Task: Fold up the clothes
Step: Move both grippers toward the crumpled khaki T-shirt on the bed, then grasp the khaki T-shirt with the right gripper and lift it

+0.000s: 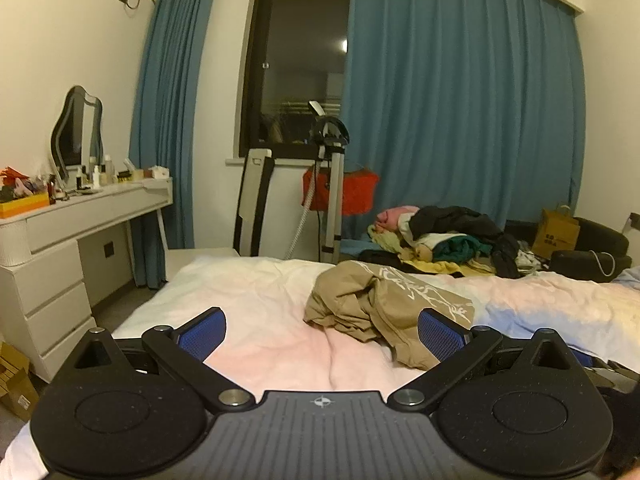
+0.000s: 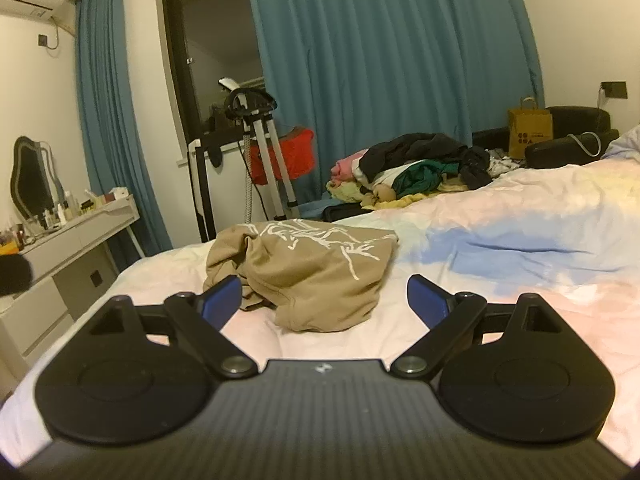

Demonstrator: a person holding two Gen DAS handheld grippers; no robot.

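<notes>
Tan T-shirt (image 2: 308, 268) crumpled in a heap on the bed (image 1: 260, 320), white branching print uppermost, no hem or sleeve laid flat. Not yet spread; folding judged not begun.

Right hand-held gripper (image 2: 324, 300): jaws spread wide, nothing between the blue pads (image 2: 222, 298). Shirt dead ahead, near edge of the heap falling between the two fingers, left pad just beside the bunched left side. No contact visible.

Left hand-held gripper (image 1: 322, 330): also spread wide, empty. Shirt (image 1: 384, 308) ahead and off to the right, overlapping only the right pad (image 1: 440, 334) in view.

Long axis of the heap roughly across both views, printed end to the right. Right gripper judged nearer and better centred, so likelier to pinch first; left needs a shift rightward.

Pile of other clothes (image 2: 416, 168) at the far edge of the bed, well apart from the shirt.
</notes>
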